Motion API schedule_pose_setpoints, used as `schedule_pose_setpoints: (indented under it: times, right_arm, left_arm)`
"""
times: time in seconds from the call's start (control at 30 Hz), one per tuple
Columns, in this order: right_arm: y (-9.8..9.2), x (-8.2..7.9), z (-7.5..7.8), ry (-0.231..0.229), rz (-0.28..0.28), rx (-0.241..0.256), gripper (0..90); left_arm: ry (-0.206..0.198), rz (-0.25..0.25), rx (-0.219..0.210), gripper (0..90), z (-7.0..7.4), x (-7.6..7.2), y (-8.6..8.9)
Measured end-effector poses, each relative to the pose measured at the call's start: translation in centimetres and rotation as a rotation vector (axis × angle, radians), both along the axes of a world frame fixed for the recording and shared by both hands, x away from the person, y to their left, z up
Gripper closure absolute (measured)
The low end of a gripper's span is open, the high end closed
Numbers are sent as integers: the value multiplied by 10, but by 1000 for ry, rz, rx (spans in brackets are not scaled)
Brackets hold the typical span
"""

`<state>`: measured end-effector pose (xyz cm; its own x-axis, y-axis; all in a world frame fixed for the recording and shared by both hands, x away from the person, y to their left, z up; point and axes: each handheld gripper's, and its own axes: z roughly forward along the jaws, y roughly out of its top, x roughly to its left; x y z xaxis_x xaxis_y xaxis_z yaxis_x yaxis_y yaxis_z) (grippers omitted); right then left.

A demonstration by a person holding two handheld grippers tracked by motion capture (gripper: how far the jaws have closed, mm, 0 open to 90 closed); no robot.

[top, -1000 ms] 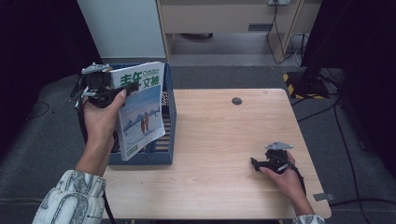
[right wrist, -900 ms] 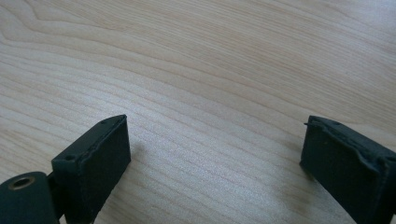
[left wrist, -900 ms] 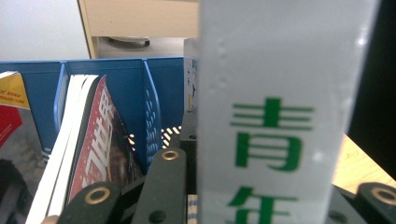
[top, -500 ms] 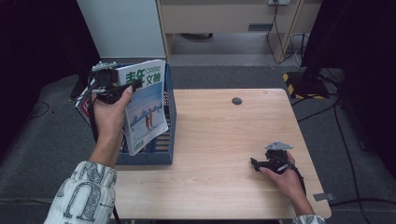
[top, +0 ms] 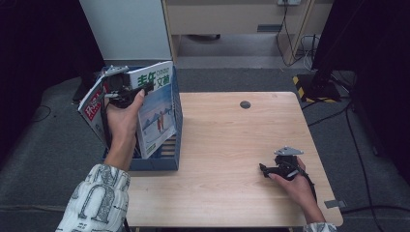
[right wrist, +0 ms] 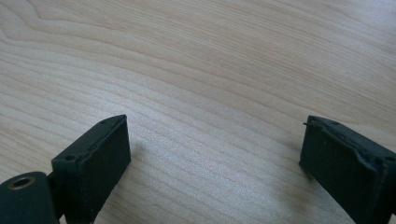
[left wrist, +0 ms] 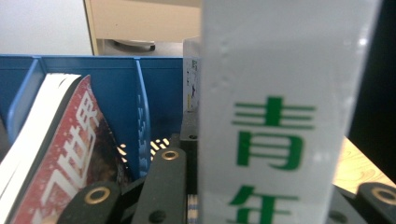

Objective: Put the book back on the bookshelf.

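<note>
A white magazine (top: 157,108) with green characters stands upright in the blue file box (top: 171,162) at the table's left edge. My left gripper (top: 140,89) is shut on its top edge; in the left gripper view the magazine's spine (left wrist: 280,116) sits between the jaws. A red-covered magazine (top: 92,108) leans to the left in the box, also seen as the red cover (left wrist: 70,163). My right gripper (top: 265,170) rests on the table (top: 232,145) near the front right, open, with bare wood between its fingers (right wrist: 95,163).
A small dark round cap (top: 245,104) sits in the tabletop near the far edge. Blue dividers (left wrist: 142,121) split the box into slots. Beyond the table stand a white panel (top: 128,29) and cabinets; cables run on the floor at right.
My left gripper has carried the white magazine down and rightward into the box. The red magazine now shows leaning at its left. My right gripper has stayed put.
</note>
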<state>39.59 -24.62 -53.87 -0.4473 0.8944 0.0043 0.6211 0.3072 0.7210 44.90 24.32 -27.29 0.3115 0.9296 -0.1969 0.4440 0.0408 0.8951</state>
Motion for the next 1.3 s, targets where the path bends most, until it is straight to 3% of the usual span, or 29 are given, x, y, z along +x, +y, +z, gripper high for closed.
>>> schedule_pose_setpoints:
  times: [0.47,0.77,1.3]
  right_arm:
    - [0,-1,0,-1,3,-2,88]
    - [1,-1,0,-3,-2,-1,90]
    - [1,-2,0,0,-3,-3,90]
  left_arm:
    - [-55,-1,-53,734,-15,4,-6]
    - [-103,-12,-52,733,-21,7,-11]
    - [-167,-48,-64,732,-49,8,-10]
